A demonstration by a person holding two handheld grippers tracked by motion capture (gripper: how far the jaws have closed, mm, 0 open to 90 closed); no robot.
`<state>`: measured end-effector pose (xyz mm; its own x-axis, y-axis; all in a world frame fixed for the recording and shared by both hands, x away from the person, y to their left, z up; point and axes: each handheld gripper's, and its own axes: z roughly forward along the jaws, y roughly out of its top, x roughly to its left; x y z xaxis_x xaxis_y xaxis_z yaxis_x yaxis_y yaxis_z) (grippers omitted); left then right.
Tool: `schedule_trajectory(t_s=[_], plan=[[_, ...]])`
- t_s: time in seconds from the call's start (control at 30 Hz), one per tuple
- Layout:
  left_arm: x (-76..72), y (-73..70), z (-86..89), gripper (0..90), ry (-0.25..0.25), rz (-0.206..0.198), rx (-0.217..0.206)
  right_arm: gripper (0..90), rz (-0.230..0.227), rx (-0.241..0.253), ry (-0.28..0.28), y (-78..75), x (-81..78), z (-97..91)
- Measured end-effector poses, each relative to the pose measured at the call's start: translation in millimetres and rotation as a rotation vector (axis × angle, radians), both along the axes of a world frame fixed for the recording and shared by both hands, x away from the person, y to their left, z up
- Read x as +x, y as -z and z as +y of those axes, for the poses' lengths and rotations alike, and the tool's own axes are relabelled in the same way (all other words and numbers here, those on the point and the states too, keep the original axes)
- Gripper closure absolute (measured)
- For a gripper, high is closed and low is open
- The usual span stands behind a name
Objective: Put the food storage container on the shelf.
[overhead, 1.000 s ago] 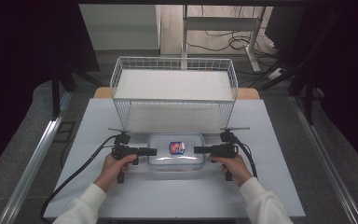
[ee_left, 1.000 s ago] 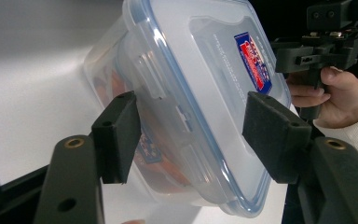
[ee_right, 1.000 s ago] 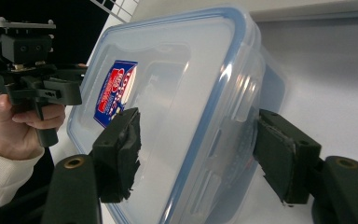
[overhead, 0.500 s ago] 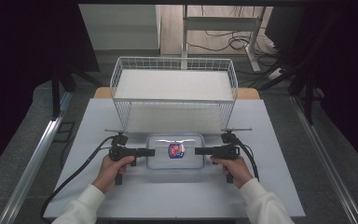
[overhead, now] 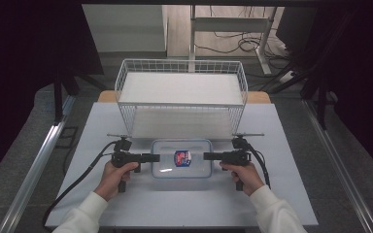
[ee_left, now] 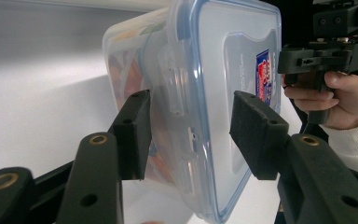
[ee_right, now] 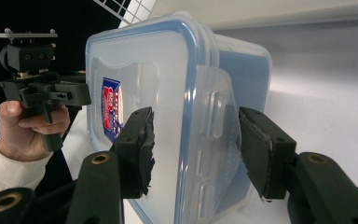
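A clear plastic container (overhead: 170, 165) with a blue-rimmed lid and a red and blue label (overhead: 182, 158) lies flat on the white table. My left gripper (overhead: 156, 158) points at its left end and my right gripper (overhead: 207, 156) at its right end. In the left gripper view the left gripper (ee_left: 193, 133) is open, its jaws straddling the container's end latch (ee_left: 175, 88), with a gap on the lid side. In the right gripper view the right gripper (ee_right: 196, 149) is open, straddling the opposite latch (ee_right: 216, 112) the same way.
A white wire basket (overhead: 182, 62) stands just behind the container, its front wall close to both grippers. Bare white table (overhead: 184, 204) spreads in front of the hands and to both sides. Black cables trail from each gripper toward the near edge.
The container has shifted very slightly toward the near edge. Both grippers stay at its ends, about where they were.
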<state>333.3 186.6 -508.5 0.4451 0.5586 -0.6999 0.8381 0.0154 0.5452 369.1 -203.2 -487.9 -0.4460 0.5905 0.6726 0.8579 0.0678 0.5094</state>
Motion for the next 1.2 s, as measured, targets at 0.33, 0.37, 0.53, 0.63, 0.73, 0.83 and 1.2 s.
schedule_trajectory(t_s=[0.33, 0.37, 0.53, 0.63, 0.73, 0.83, 1.2], plan=[[3.2, -10.1, 0.4, 50.5, -0.001, -0.021, -0.003, 47.4, -0.033, 0.01, 0.007, -8.5, 1.2, -0.8], [3.2, -10.1, 0.4, 50.5, -0.001, -0.021, -0.003, 47.4, -0.033, 0.01, 0.007, -8.5, 1.2, -0.8], [11.7, -12.7, 1.2, 50.3, 0.0, -0.03, 0.004, 47.4, -0.057, 0.006, 0.012, -12.3, 7.1, 0.5], [21.5, -14.3, 1.9, 50.3, -0.003, -0.036, 0.009, 47.1, -0.066, 0.014, 0.021, -11.0, 18.5, 2.3], [32.7, -13.3, 4.2, 50.2, -0.007, -0.042, 0.009, 46.9, -0.077, 0.011, 0.027, -11.5, 25.3, 4.2], [41.6, -13.4, 7.0, 50.2, -0.017, -0.055, 0.011, 46.6, -0.09, 0.016, 0.037, -10.9, 35.9, 7.9], [66.8, -6.0, 12.7, 50.3, -0.041, -0.071, -0.002, 45.6, -0.134, 0.023, 0.078, -5.3, 61.9, 17.0]])
